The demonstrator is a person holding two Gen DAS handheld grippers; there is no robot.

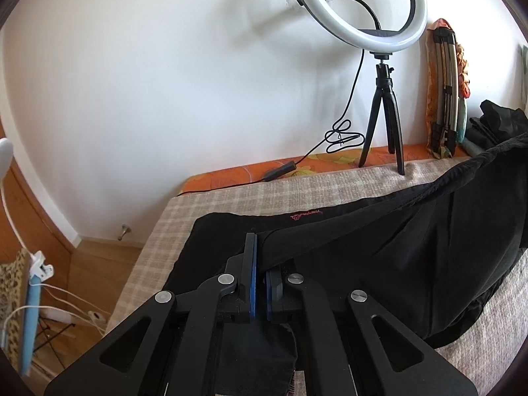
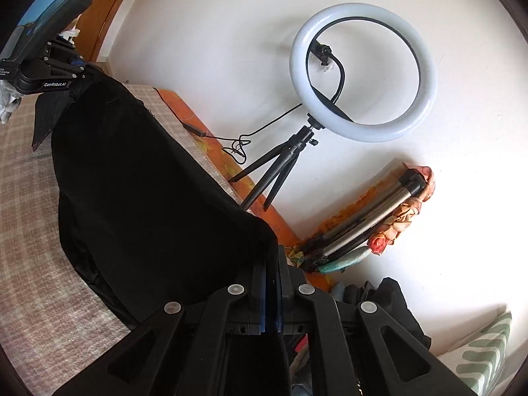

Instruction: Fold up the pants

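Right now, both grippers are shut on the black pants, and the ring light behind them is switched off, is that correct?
Not quite: the ring light is switched on, glowing white in the right wrist view. Both the left gripper and the right gripper are indeed shut on the black pants.

A bed (image 1: 231, 198) is carrying everything here, and a beige checked blanket (image 1: 148, 257) is covering most of its top. An orange flowered sheet (image 1: 231, 175) is showing in a strip along the wall side. Black pants (image 1: 379, 247) are lying partly on the blanket, with one side lifting off it. A ring light (image 1: 359, 6) on a small black tripod (image 1: 382, 125) is standing near the wall edge, and its black cable (image 1: 343, 138) is trailing across the orange strip. A folded tripod (image 1: 445, 92) is leaning against the wall at the far end.
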